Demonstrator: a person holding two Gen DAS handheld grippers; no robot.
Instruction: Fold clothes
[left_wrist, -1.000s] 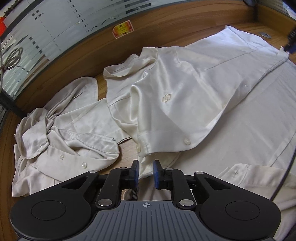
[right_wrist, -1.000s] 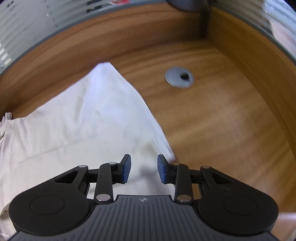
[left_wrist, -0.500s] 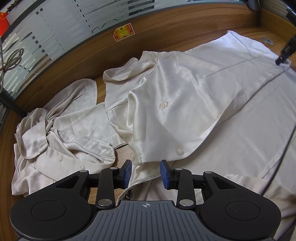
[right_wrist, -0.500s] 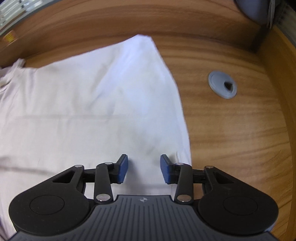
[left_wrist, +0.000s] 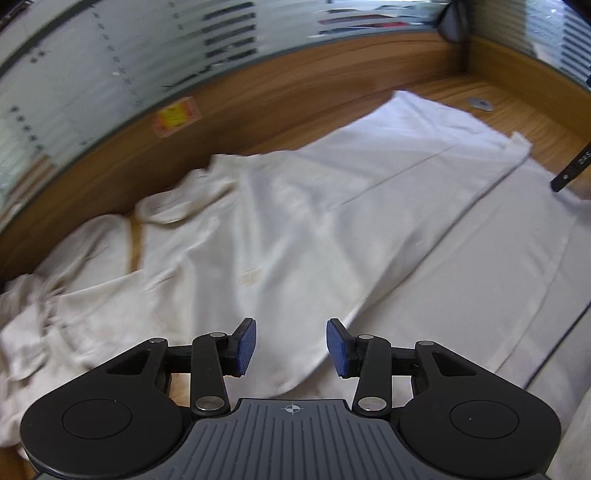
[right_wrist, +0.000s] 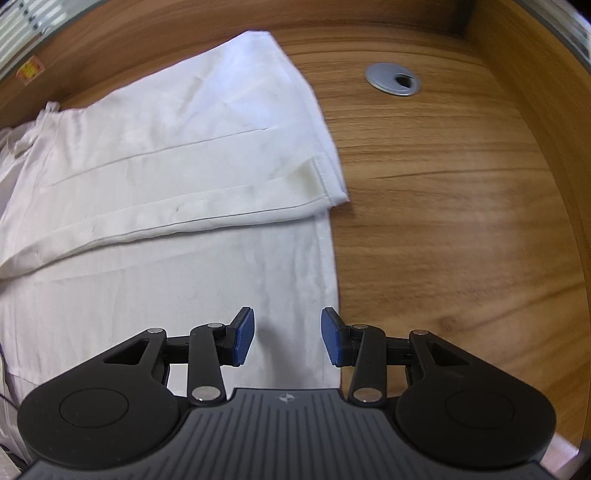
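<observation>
A cream satin shirt (left_wrist: 295, 229) lies spread on the wooden desk, one front panel folded over its body. My left gripper (left_wrist: 291, 349) is open and empty, hovering just above the folded panel's near edge. The shirt's hem end shows in the right wrist view (right_wrist: 177, 177), with the folded panel's corner (right_wrist: 328, 184) lying flat. My right gripper (right_wrist: 287, 341) is open and empty above the shirt's lower layer, near its right edge.
A second crumpled cream garment (left_wrist: 55, 314) lies at the left. A grey cable grommet (right_wrist: 392, 79) sits in the desk (right_wrist: 461, 221) beyond the hem. A wooden back panel (left_wrist: 295, 92) and a frosted glass wall bound the desk. The right gripper's edge (left_wrist: 572, 170) shows at far right.
My left gripper has opened wider, let go of the shirt's panel edge and moved forward over it. My right gripper has pulled back from the hem, staying open.
</observation>
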